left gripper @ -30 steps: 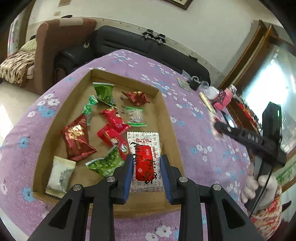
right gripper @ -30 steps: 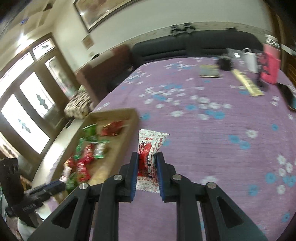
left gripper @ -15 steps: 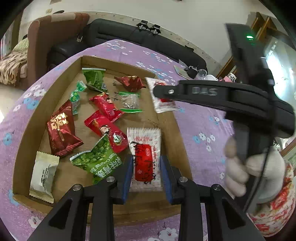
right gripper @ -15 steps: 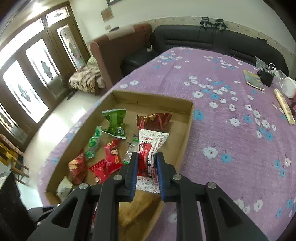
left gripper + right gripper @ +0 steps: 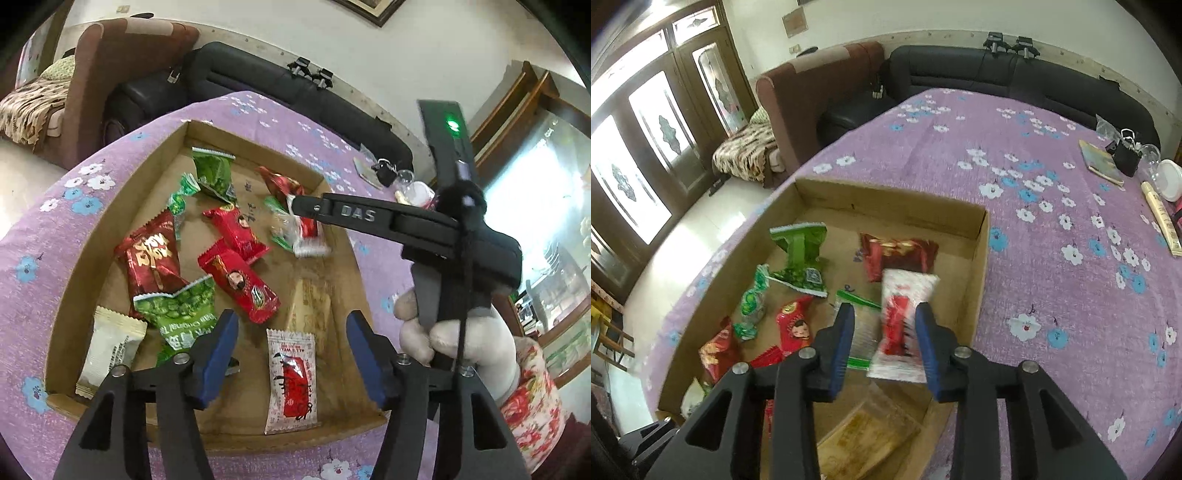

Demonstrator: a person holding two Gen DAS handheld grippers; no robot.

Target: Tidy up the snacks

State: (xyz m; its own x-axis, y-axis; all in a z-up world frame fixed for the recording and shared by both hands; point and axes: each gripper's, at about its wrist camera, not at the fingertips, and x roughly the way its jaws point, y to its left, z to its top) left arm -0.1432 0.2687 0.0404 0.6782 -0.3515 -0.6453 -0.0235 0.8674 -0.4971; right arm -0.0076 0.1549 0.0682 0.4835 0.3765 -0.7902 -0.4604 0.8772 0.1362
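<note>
Snacks are being gathered into a shallow cardboard box [image 5: 354, 266] set on a desk [image 5: 44, 229] covered by a purple flowered cloth.

Left wrist view: the left gripper [image 5: 291, 350] is seen at the lower centre with its blue fingers spread wide and holding nothing. A white-and-red sachet [image 5: 291, 376] lies flat on the box floor between and just beyond them, near the front wall. Green and red packets are scattered across the left and middle of the box. At centre right the right gripper [image 5: 303, 210] reaches over the box, a second white-and-red packet [image 5: 306, 236] blurred at its tip.

Right wrist view: the right gripper [image 5: 884, 328] fills the lower centre, its fingers parted, with the white-and-red packet [image 5: 903, 321] blurred in the gap over the right part of the box [image 5: 979, 266]. Whether any finger touches it cannot be told; a release is judged to be in hand.

Next, both grippers would be lifted straight out without dragging the freed packets. Any snack left outside the box would then be sought; none is visible on the cloth.
</note>
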